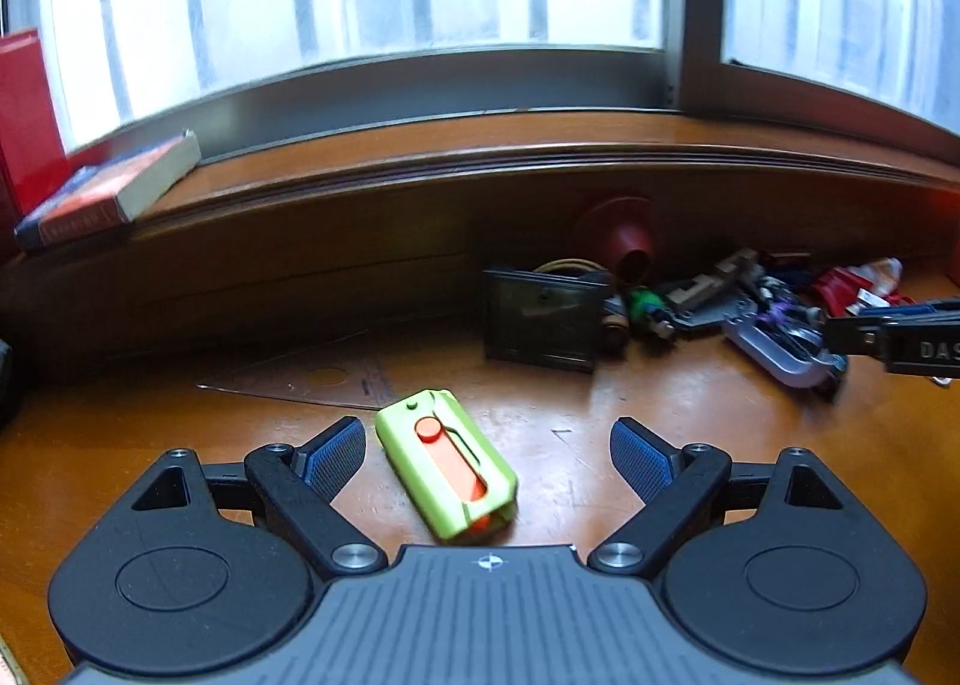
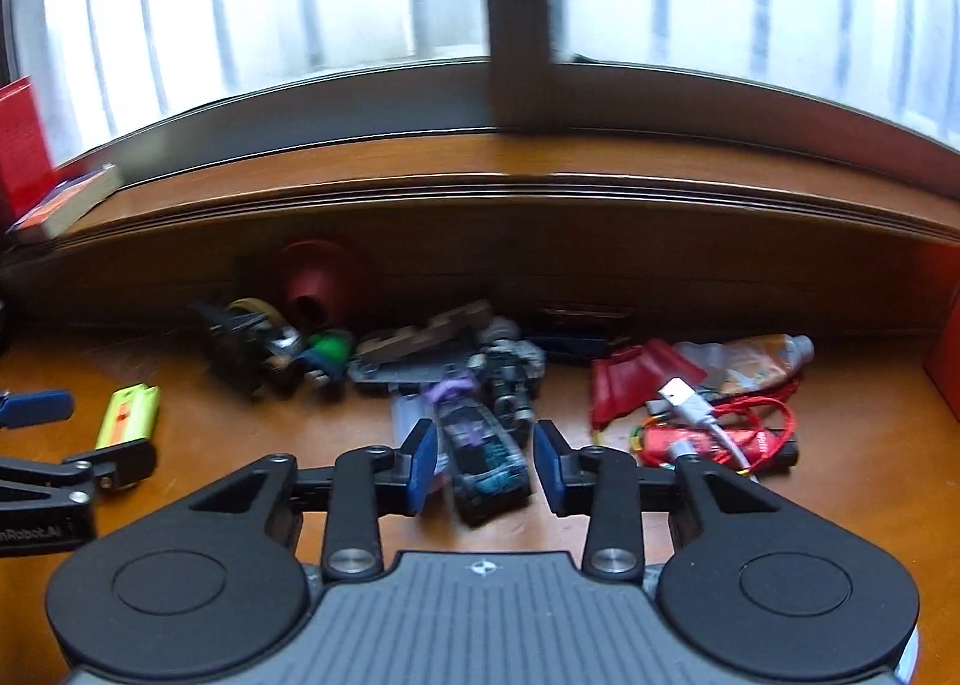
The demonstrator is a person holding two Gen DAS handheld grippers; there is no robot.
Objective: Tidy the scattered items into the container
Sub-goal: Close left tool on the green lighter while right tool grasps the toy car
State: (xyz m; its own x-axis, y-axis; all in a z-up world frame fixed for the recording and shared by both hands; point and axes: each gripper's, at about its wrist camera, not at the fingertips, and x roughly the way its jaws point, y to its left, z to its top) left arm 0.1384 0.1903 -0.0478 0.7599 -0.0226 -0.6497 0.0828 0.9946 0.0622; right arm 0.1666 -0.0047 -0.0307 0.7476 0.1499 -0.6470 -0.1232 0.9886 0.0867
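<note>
Our left gripper (image 1: 487, 460) spread wide around green cutter (image 1: 447, 469), right gripper (image 2: 483, 466) open straddling toy car (image 2: 489, 460), bare desk (image 1: 600, 403) between piles

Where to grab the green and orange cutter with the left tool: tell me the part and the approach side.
Grip the green cutter across its two long sides, near the middle, coming down from above. It lies flat on the table, slanted, between the open left tool's pads, so turn the tool to match the slant.
</note>
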